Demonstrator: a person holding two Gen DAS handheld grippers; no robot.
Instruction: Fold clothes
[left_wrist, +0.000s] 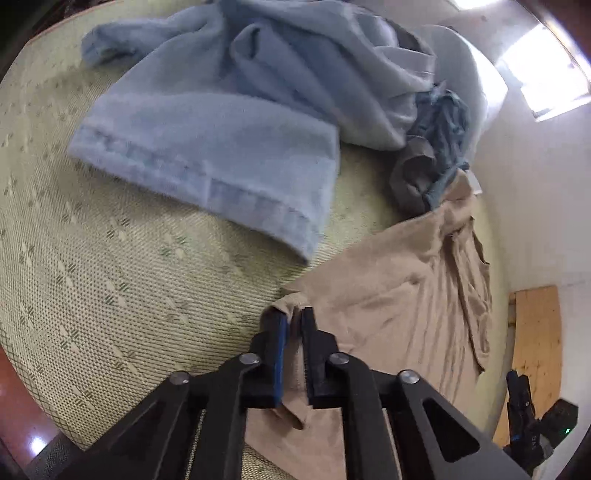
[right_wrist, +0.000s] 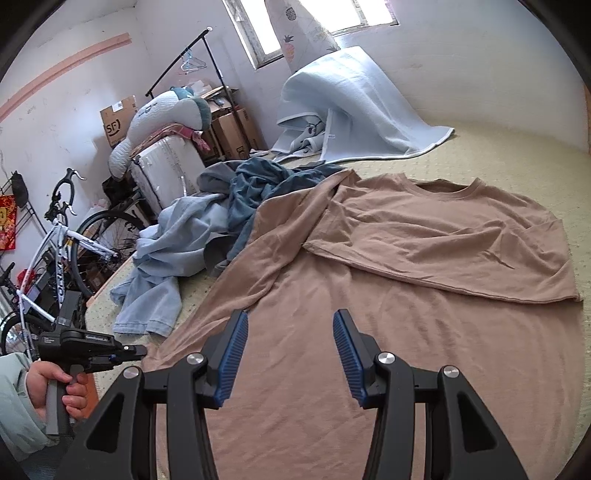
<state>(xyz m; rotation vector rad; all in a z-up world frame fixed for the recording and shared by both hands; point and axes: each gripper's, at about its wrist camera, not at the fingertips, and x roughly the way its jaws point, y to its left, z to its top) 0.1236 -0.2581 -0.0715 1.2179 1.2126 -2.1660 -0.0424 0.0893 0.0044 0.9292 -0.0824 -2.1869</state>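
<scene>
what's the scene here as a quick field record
surface: woven mat
tan shirt: spread flat, one sleeve folded across the chest
left gripper: fingers closed on the tan shirt's edge
right gripper: open, above the shirt's lower part
jeans: crumpled, beside the shirt
pile: dark blue and grey clothes, unfolded

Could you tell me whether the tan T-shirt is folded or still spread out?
Partly folded: on the tan T-shirt, one sleeve side lies folded across the chest; the lower body lies spread flat.

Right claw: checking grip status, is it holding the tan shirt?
No, the right claw hangs open above the tan shirt, nothing between its fingers.
</scene>
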